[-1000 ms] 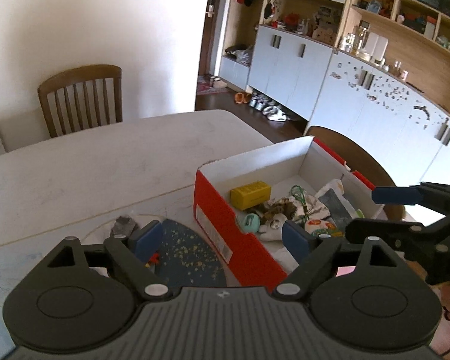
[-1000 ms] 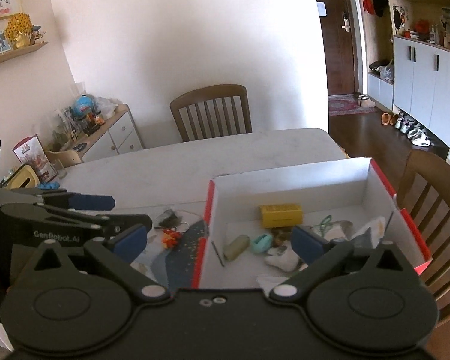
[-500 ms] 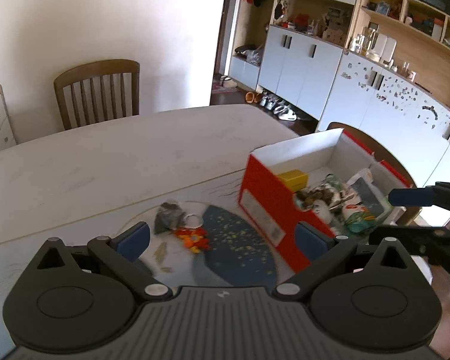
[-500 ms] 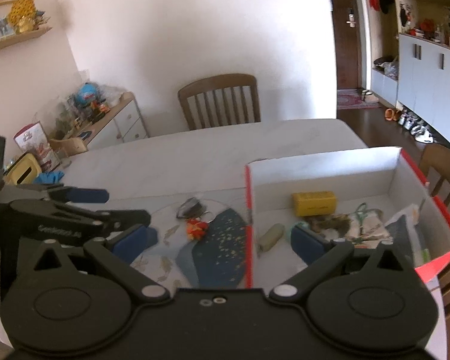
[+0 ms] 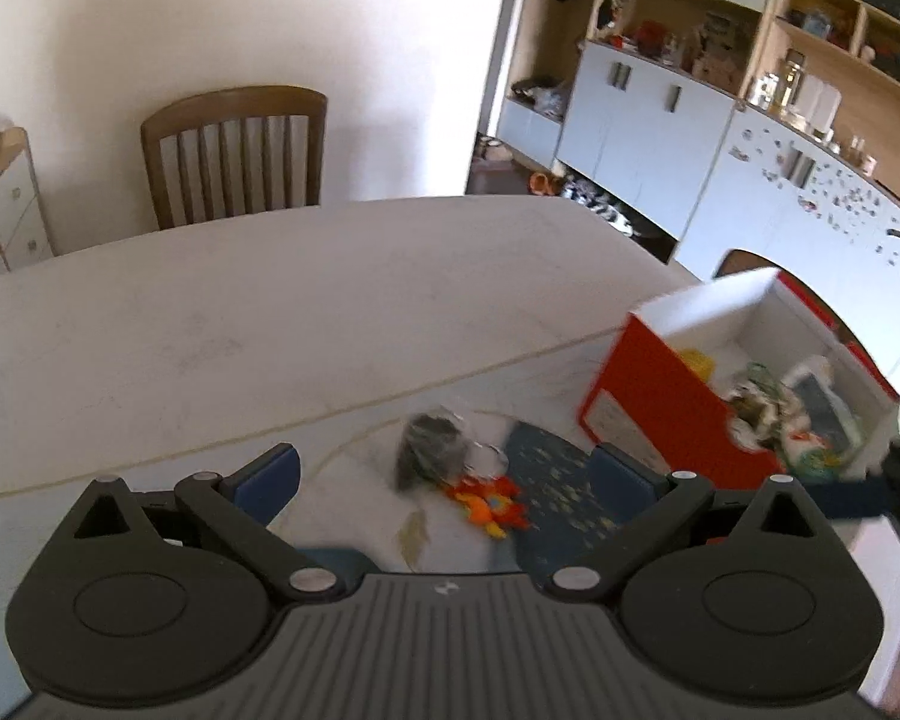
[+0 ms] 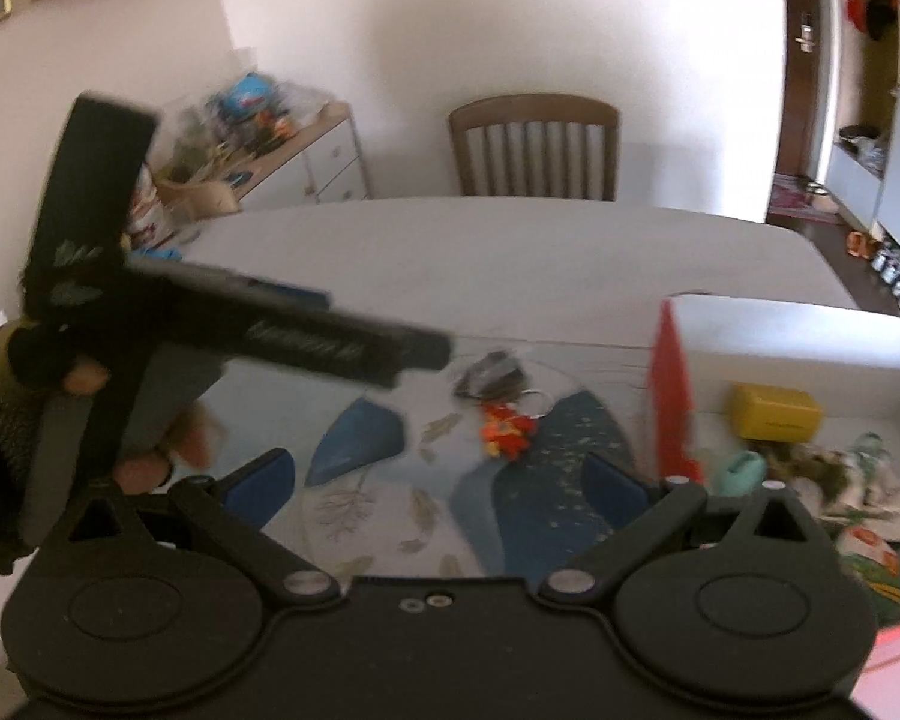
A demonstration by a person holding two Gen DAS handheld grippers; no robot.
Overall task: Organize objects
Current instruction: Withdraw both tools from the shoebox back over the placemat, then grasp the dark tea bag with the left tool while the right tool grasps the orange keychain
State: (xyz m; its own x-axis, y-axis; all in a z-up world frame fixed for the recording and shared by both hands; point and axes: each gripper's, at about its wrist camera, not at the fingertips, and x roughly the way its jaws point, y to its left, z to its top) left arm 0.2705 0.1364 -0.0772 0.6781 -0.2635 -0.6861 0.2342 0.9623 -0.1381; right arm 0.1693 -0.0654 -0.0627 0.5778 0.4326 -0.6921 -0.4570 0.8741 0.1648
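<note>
White table [image 5: 222,324] with a blue-patterned mat [image 6: 522,480], wooden chair [image 5: 234,156] at 12 o'clock, red box [image 5: 660,402] at 3 — both the left gripper [image 5: 444,474] and right gripper [image 6: 438,474] wide open, holding nothing.

Each handheld tool is matte black plastic: the left gripper [image 5: 444,474] has a ribbed grey-black housing, two round discs and silver pivot screws on its angled linkage arms, ending in blue-padded fingers [image 5: 267,474]. The right gripper [image 6: 435,480] has the same discs, screws and blue pads [image 6: 258,477], with a smooth housing bearing two small screws. A bare-fingered hand [image 6: 132,438] in a dark knitted sleeve grips a handle with blurred white lettering.
</note>
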